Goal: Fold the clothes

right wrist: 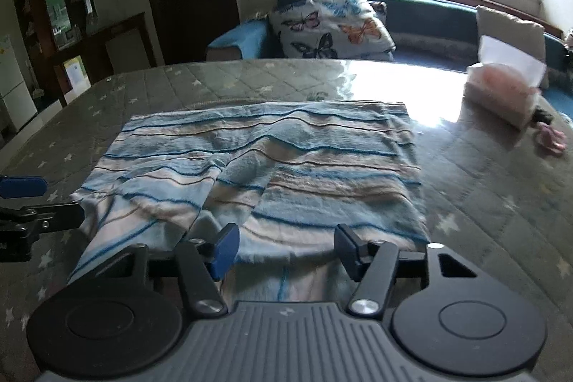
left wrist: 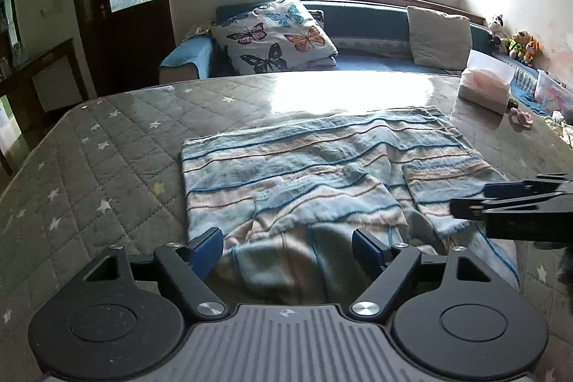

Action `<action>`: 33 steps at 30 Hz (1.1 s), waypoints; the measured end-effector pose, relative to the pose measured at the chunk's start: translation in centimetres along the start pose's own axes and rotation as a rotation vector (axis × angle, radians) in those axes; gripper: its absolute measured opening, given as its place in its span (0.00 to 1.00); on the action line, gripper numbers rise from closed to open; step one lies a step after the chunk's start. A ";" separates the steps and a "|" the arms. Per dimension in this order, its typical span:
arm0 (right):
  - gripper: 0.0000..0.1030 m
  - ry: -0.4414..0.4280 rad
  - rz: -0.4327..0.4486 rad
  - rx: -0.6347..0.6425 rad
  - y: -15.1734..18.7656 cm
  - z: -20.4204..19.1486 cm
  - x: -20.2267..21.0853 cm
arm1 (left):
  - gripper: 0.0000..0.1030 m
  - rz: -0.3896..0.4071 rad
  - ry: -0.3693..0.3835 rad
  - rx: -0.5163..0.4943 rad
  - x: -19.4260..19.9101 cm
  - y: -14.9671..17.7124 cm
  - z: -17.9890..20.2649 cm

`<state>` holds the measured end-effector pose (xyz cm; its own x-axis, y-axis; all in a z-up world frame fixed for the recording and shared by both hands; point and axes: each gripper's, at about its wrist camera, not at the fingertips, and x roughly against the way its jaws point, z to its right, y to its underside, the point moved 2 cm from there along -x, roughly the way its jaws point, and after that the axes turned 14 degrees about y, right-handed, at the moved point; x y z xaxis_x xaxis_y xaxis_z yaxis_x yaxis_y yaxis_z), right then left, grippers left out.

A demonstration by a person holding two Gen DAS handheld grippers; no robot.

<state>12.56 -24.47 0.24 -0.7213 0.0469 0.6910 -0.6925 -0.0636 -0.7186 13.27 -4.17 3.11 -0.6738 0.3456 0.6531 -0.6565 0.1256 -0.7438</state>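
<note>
Garment: the striped garment (left wrist: 286, 167) lies partly folded on the quilted table (left wrist: 107, 149), well in front of the butterfly pillow (left wrist: 275, 34).
Left claw (left wrist: 286, 249): jaws part open over the garment's near hem, pads clear of cloth, holding nothing.
Right claw (right wrist: 286, 249): jaws narrower but open, cloth below, nothing gripped.
Your step: pinch both near corners at matching depth, lift evenly, and carry the hem towards the far edge.
Risk: uneven grips will skew the fold.
Hidden: the nearest hem sits behind both claw bodies; blur softens the tissue box (right wrist: 501, 95).
</note>
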 end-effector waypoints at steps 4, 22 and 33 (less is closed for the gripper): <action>0.49 -0.004 -0.026 0.030 -1.1 -1.2 -2.5 | 0.78 -0.014 0.014 0.005 -1.3 -1.0 -0.2; 0.03 0.017 -0.023 0.060 -1.3 -1.0 -4.4 | 0.73 -0.094 0.107 -0.028 -8.1 -4.4 2.6; 0.03 -0.019 0.009 -0.048 -0.6 2.1 -1.9 | 0.31 -0.166 0.153 -0.038 -11.0 -3.4 3.4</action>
<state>14.36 -26.58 -0.42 -0.7275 0.0280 0.6855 -0.6860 -0.0164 -0.7274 21.82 -11.60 -1.05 -0.4962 0.4542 0.7399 -0.7390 0.2263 -0.6346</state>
